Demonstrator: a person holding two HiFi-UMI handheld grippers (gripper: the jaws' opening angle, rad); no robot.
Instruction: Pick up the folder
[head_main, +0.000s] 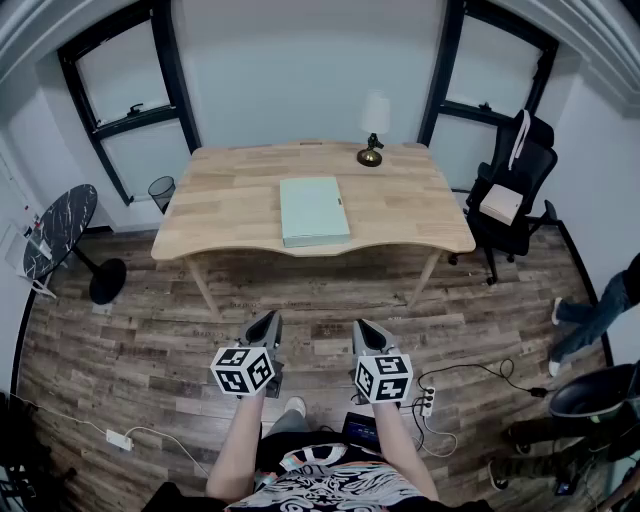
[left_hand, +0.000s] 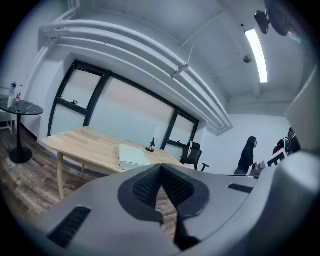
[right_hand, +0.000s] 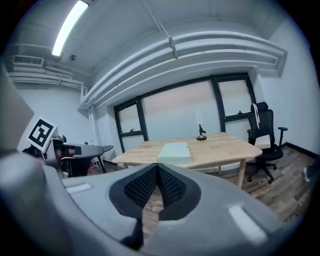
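Observation:
A pale green folder (head_main: 313, 210) lies flat near the front edge of a wooden table (head_main: 230, 200). Both gripper views catch it from afar: folder (left_hand: 131, 156), folder (right_hand: 174, 152). My left gripper (head_main: 268, 322) and right gripper (head_main: 366, 329) hang side by side over the floor, well short of the table, pointing toward it. Each is shut with nothing between its jaws. In the gripper views the jaw tips meet: left gripper (left_hand: 160, 166), right gripper (right_hand: 157, 166).
A small lamp (head_main: 372, 128) stands at the table's far edge. A black office chair (head_main: 512, 195) is to the right, a round black side table (head_main: 62, 230) to the left, a bin (head_main: 161, 191) behind. Cables and a power strip (head_main: 427, 401) lie on the floor. A person (head_main: 600, 312) stands at the right.

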